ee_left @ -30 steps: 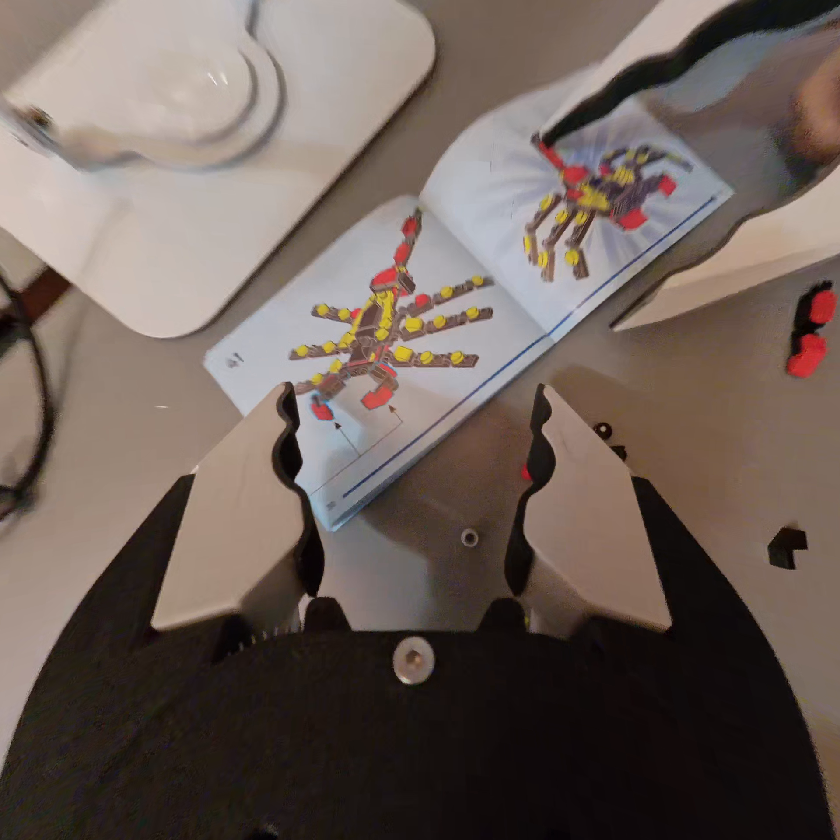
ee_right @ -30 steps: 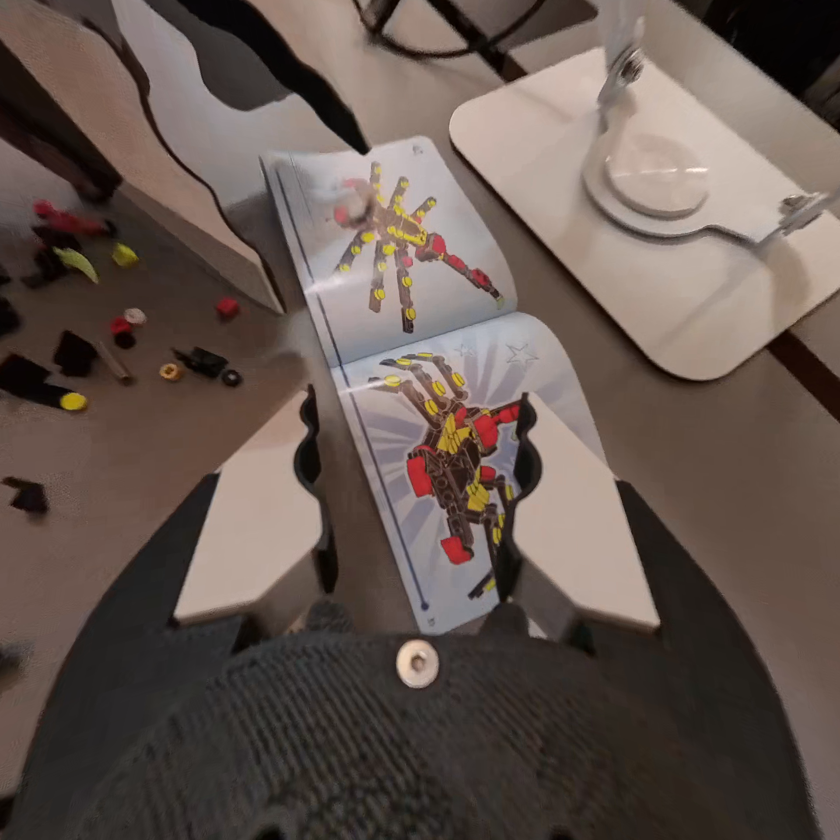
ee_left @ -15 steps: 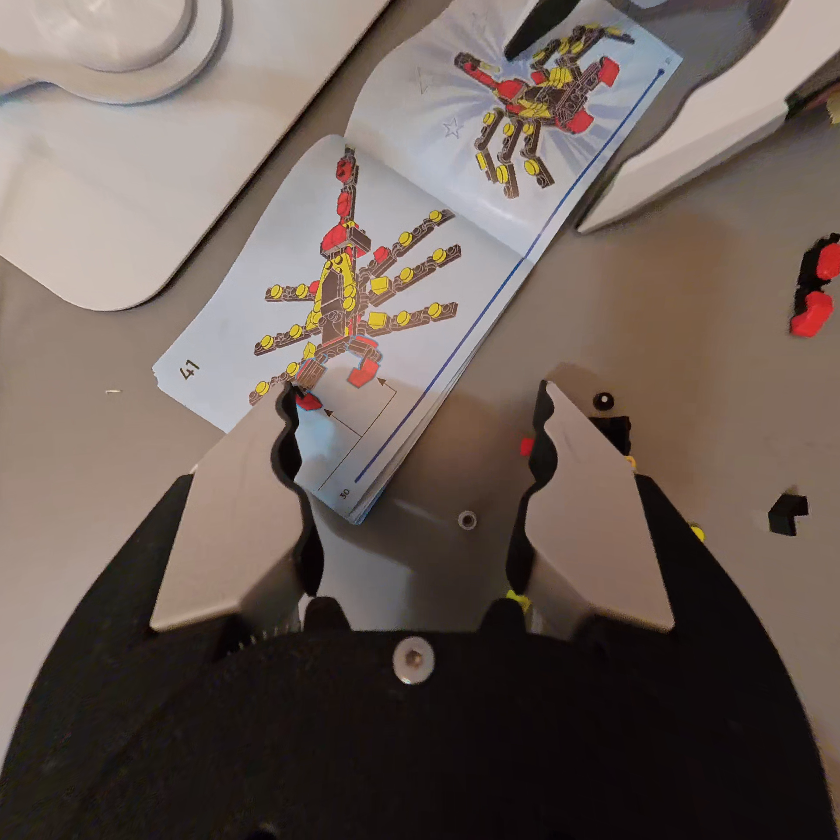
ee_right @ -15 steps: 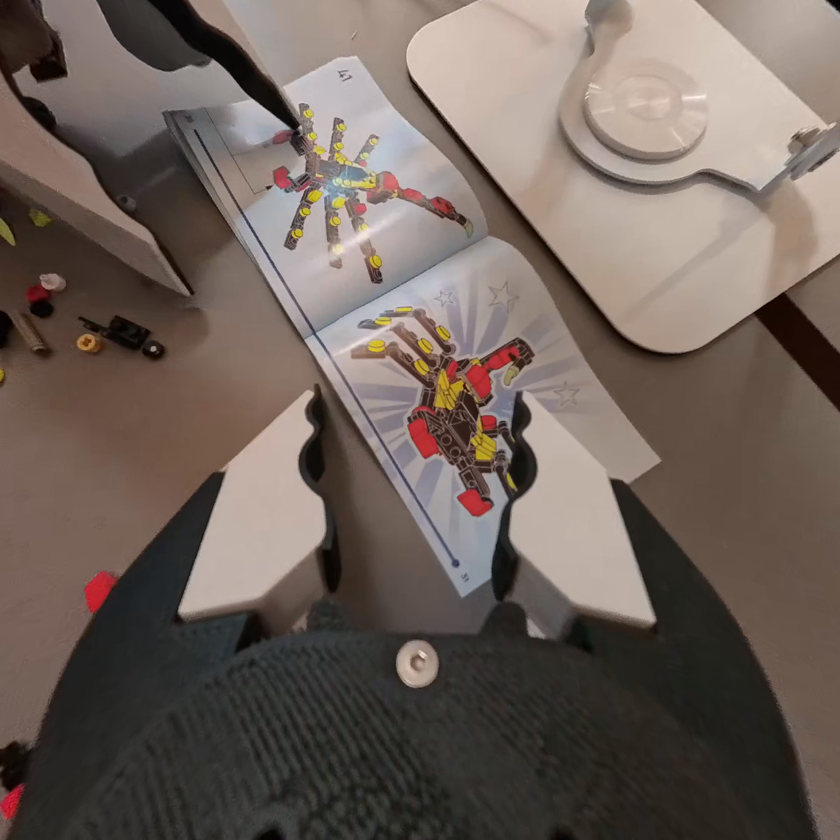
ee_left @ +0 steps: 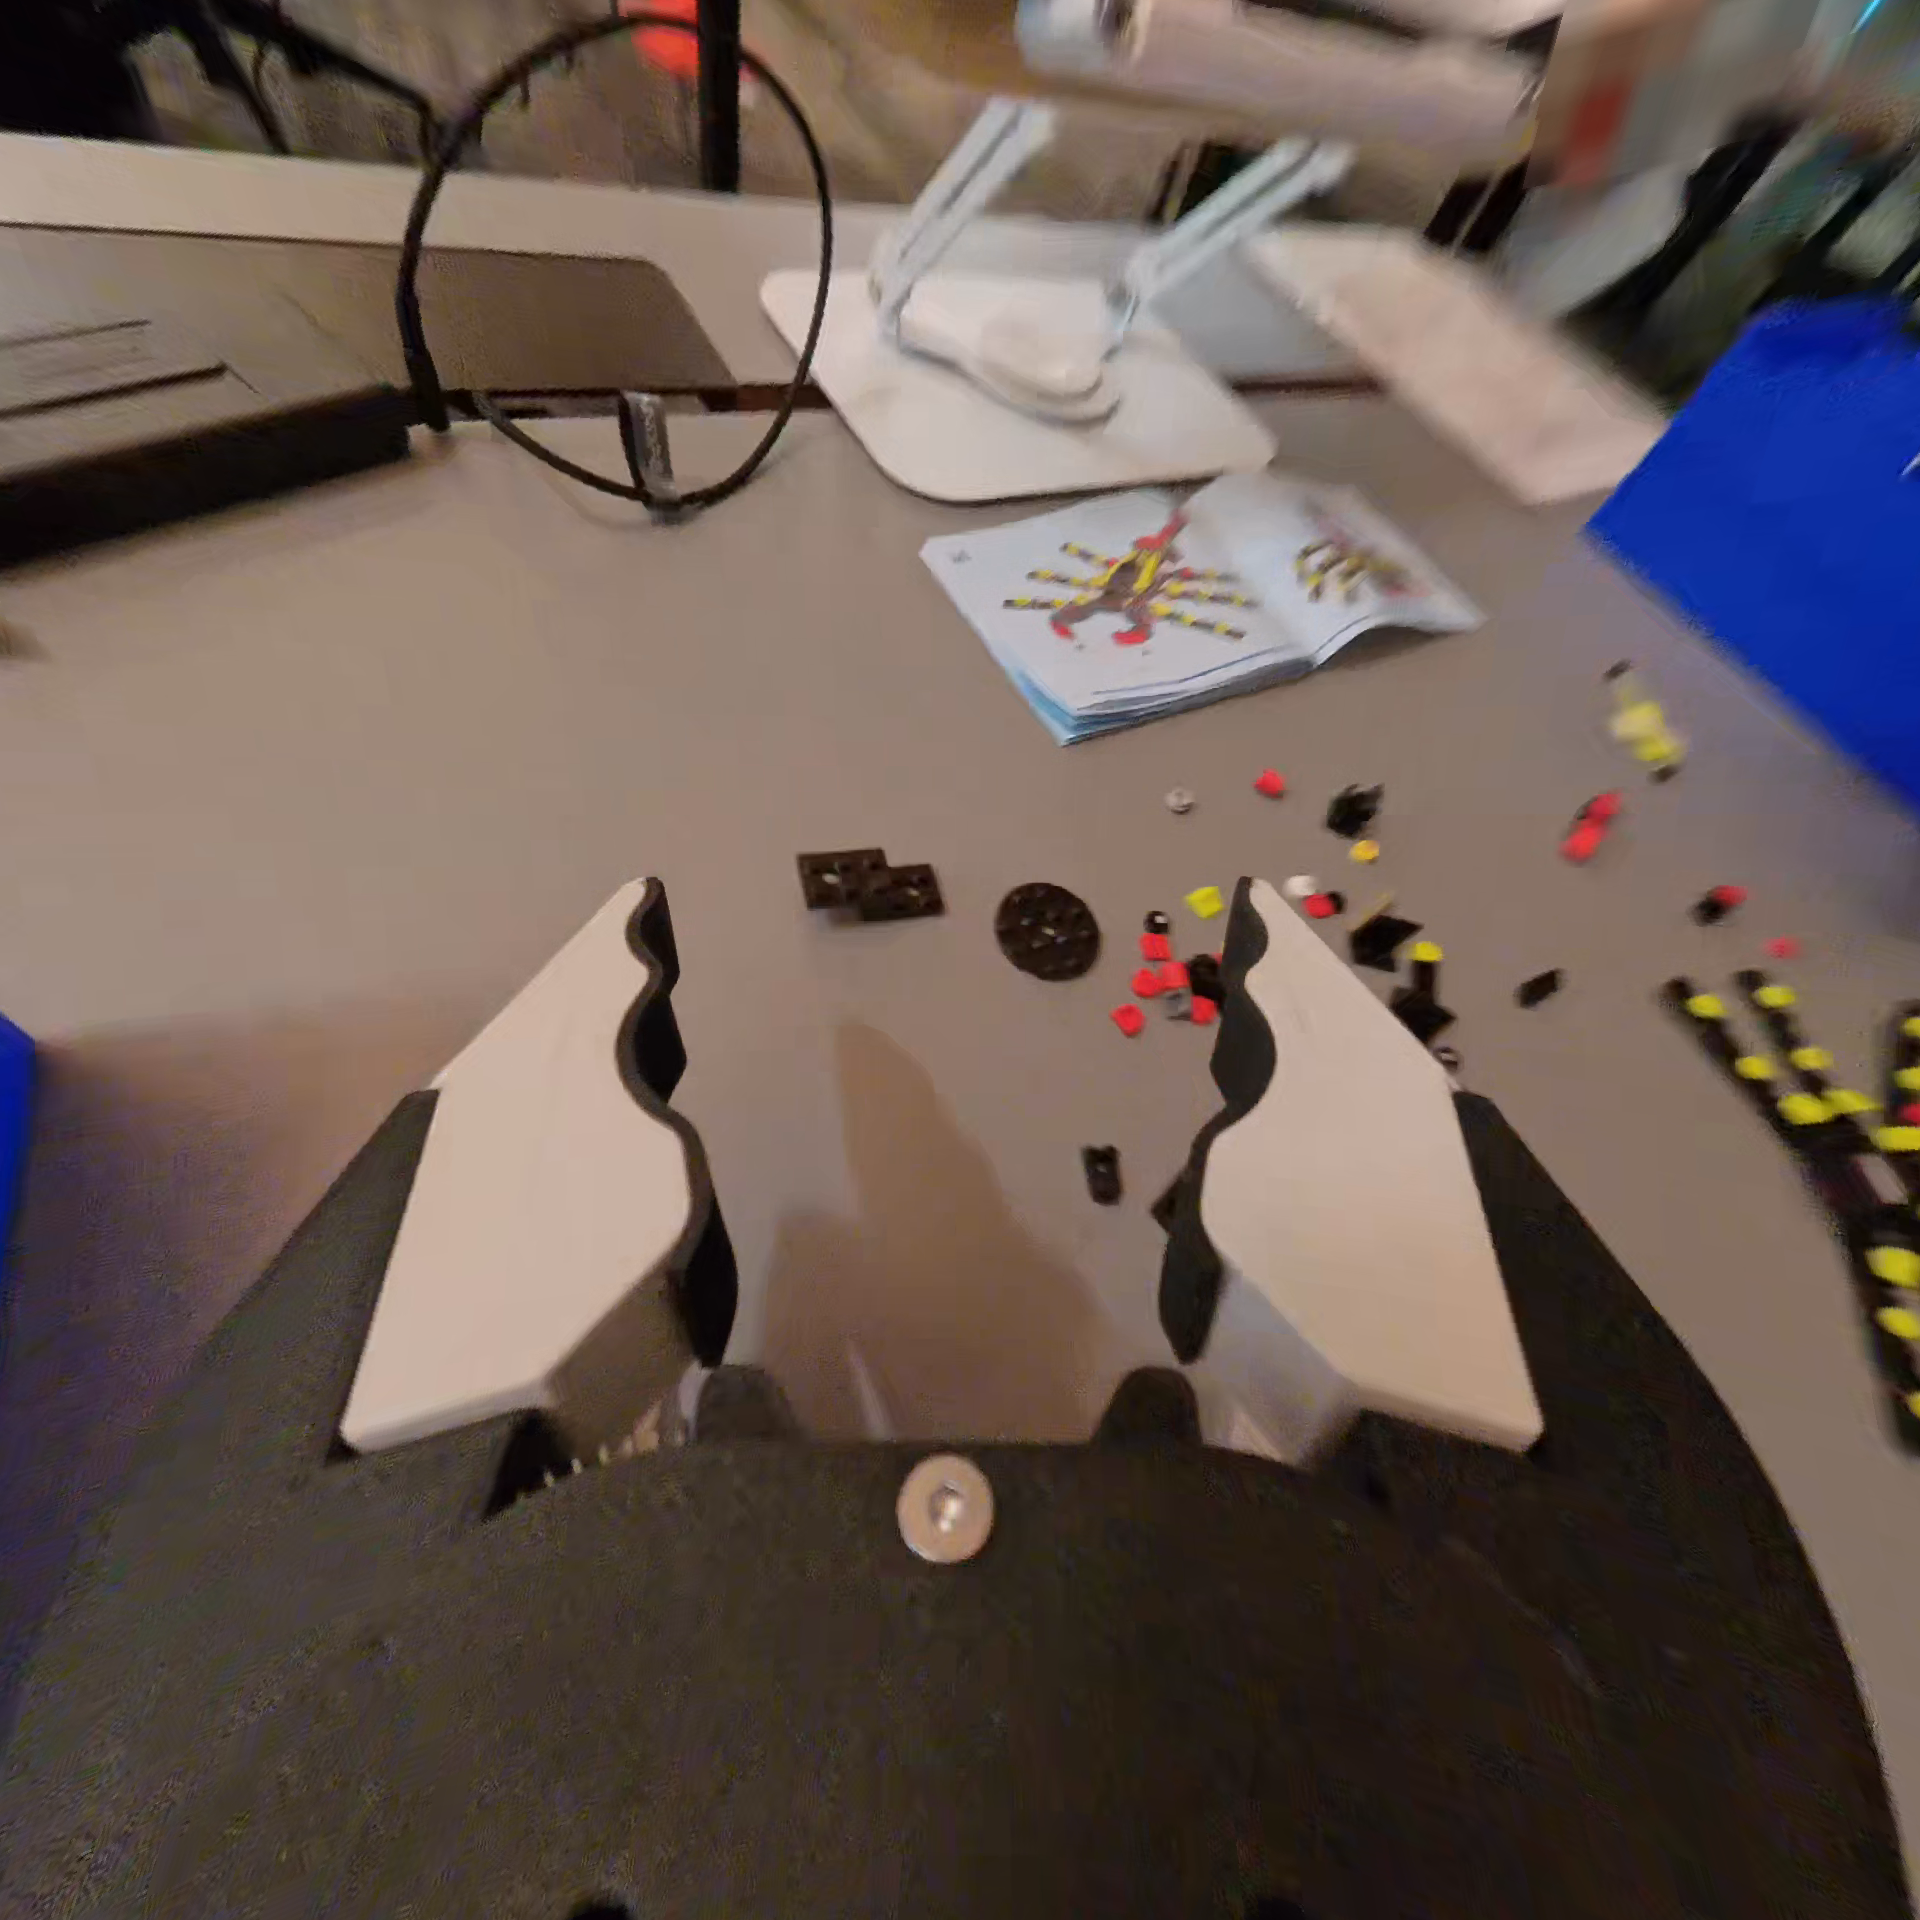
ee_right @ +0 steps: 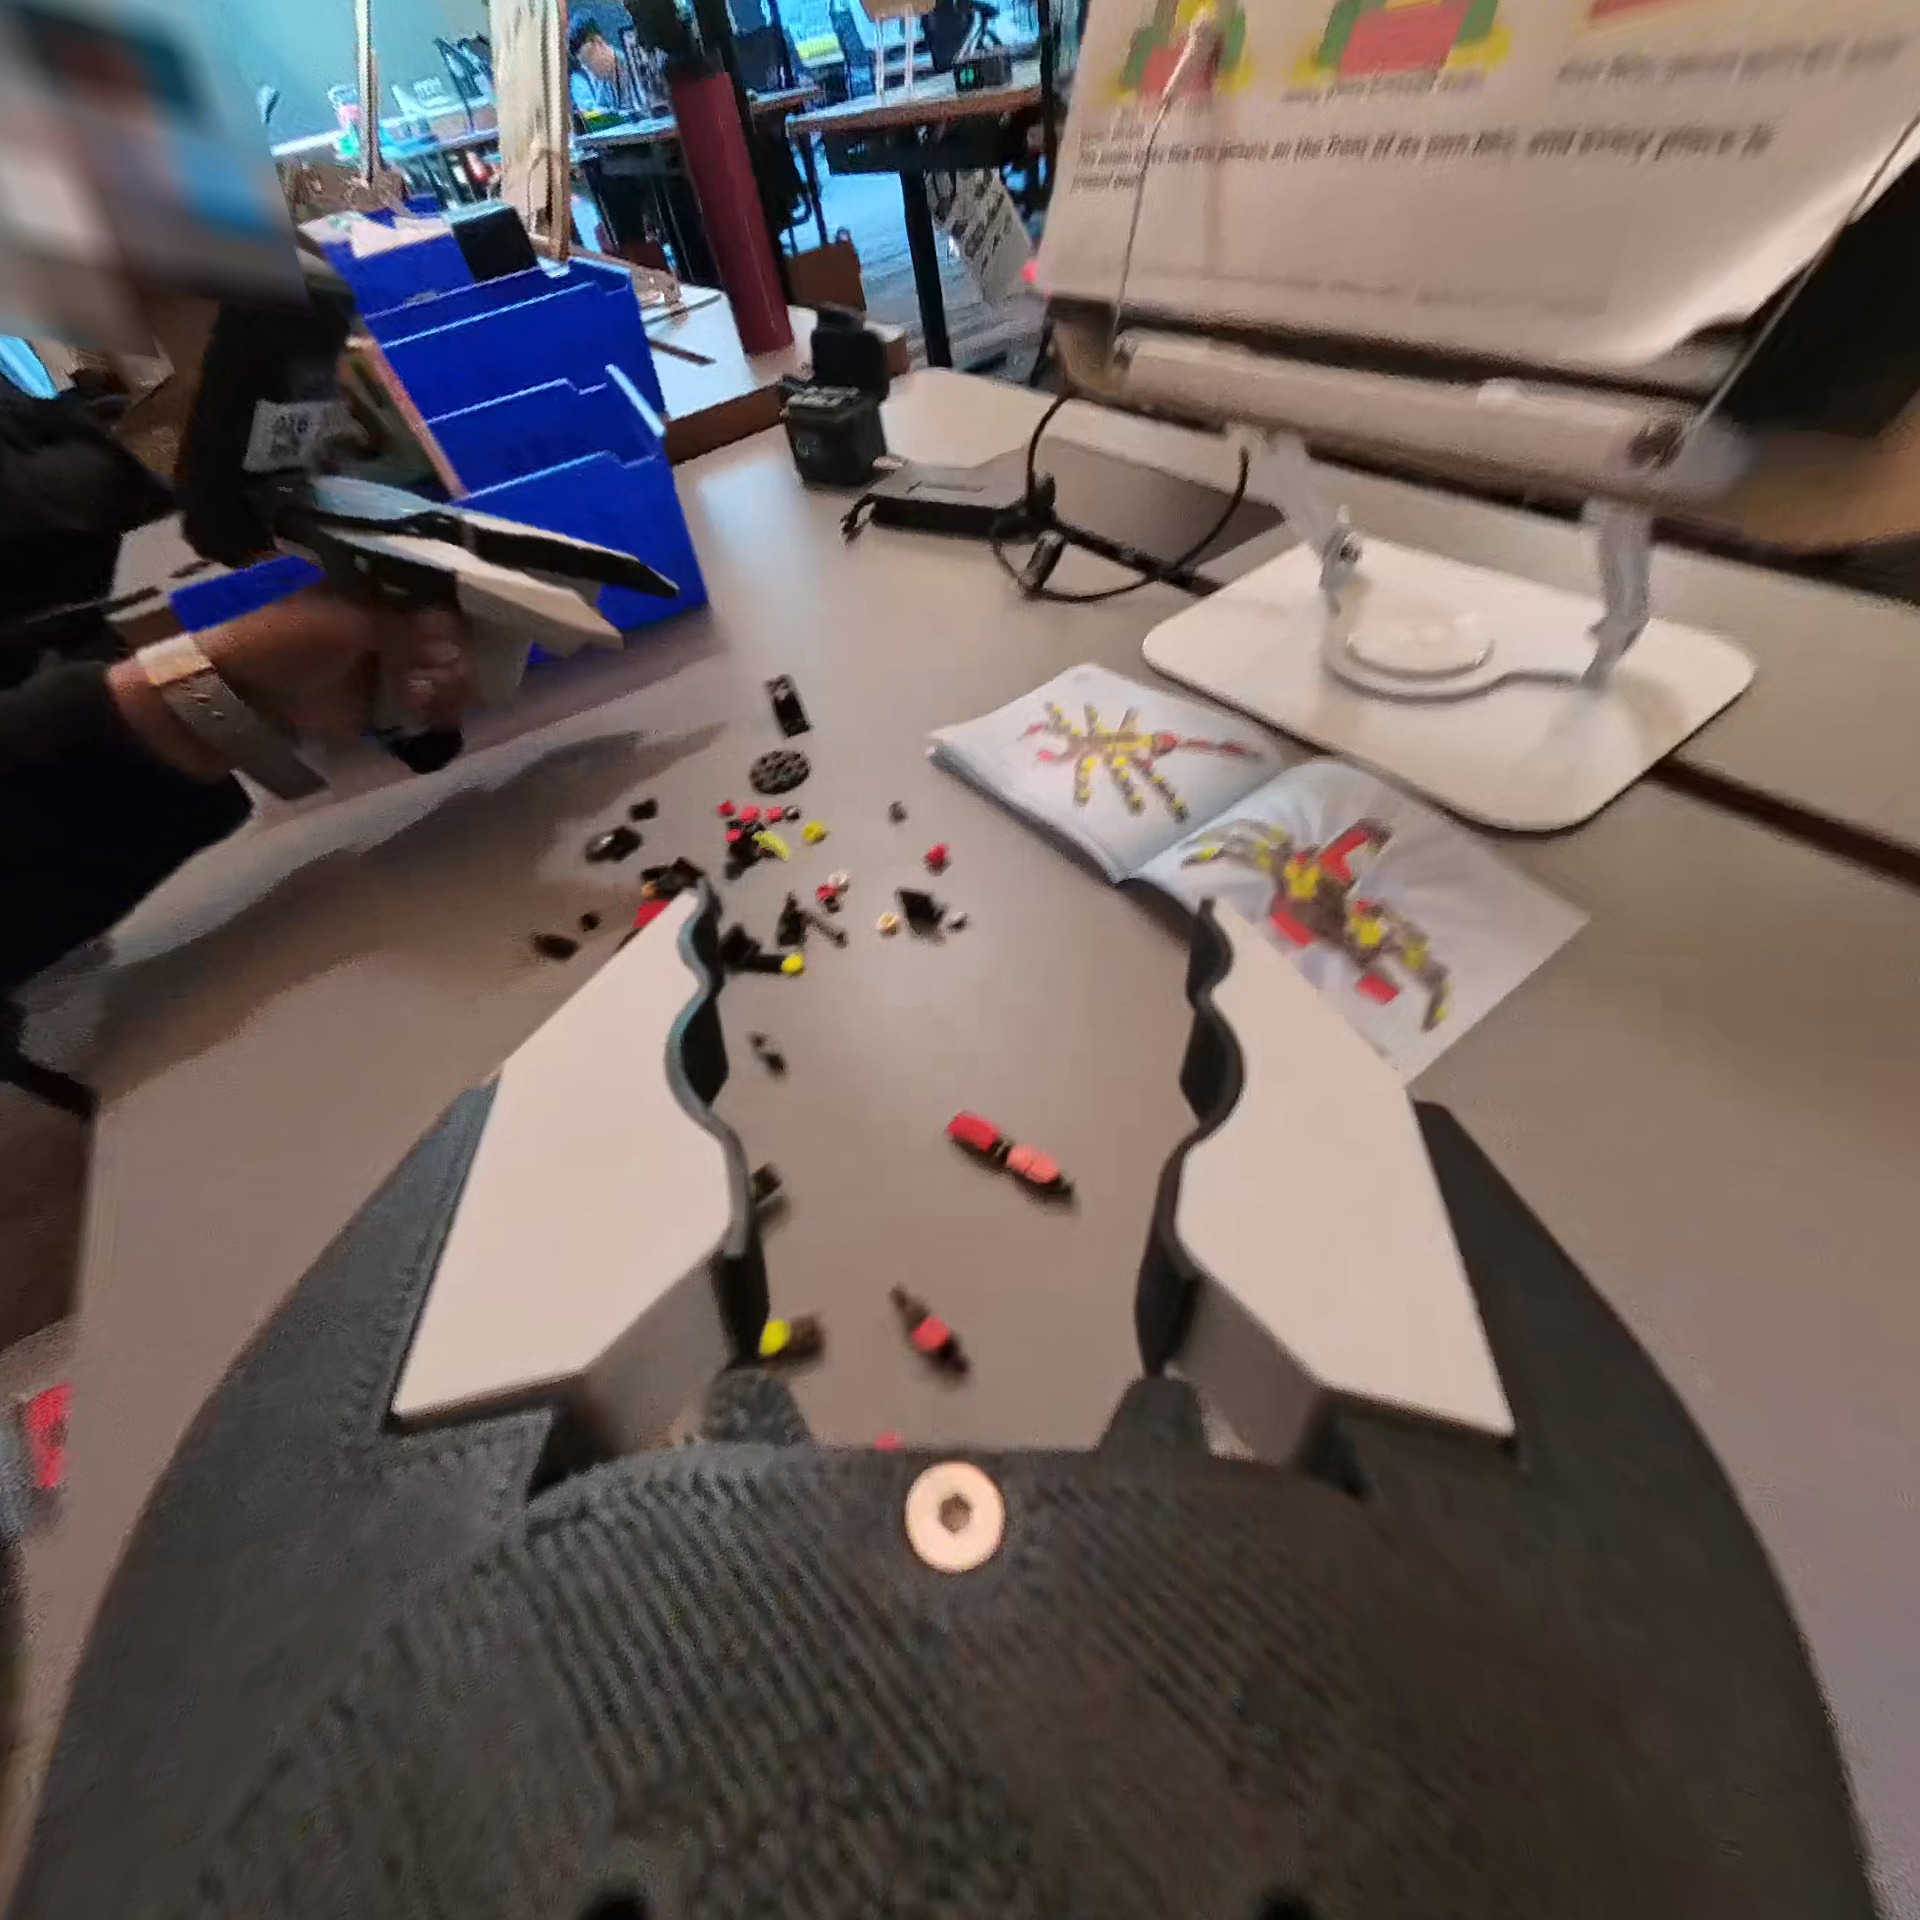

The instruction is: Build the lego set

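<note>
The open booklet (ee_left: 1195, 613) has a tiny mark in the far corner of its left page. It is too blurry to read. Just behind the booklet (ee_right: 1195, 810), a big white sheet (ee_right: 1455, 156) stands on a white stand (ee_right: 1455, 675). It has lines of dark print under bright pictures, all smeared. Far left of the booklet, a small pale tag (ee_right: 286, 431) with dark marks sits on the left gripper (ee_right: 644, 611). Far behind the booklet, a small dark box (ee_right: 971, 73) shows green glowing marks.
</note>
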`<state>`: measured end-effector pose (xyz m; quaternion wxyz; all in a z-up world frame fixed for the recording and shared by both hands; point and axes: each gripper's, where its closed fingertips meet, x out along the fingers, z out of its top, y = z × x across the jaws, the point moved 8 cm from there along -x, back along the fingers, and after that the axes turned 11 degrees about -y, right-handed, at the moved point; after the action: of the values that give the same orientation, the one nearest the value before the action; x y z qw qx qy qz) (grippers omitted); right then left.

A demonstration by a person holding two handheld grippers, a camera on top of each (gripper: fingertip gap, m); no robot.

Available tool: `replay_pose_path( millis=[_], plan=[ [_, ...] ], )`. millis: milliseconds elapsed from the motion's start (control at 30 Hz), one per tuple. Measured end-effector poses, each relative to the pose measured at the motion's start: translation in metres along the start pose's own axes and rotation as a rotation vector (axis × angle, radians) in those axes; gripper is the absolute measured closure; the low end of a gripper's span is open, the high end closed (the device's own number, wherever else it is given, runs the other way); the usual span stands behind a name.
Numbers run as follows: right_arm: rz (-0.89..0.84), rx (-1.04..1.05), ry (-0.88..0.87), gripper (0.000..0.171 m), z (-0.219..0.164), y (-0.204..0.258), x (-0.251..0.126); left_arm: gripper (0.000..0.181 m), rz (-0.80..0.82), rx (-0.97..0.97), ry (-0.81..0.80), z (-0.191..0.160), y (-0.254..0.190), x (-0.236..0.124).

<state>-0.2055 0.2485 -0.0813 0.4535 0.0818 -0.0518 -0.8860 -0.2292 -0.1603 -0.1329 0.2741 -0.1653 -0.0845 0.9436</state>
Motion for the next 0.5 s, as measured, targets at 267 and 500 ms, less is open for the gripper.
replay_pose_path(
  millis=[267, 500],
  plan=[
    [0.024, -0.024, 0.124, 0.071, -0.059, 0.073, -0.046, 0.071, -0.155, -0.027, 0.049, -0.034, -0.08, -0.054],
    [-0.021, -0.198, 0.068, 0.075, -0.057, 0.079, -0.056, 0.082, -0.224, 0.321, 0.12, -0.055, -0.136, -0.048]
  ],
)
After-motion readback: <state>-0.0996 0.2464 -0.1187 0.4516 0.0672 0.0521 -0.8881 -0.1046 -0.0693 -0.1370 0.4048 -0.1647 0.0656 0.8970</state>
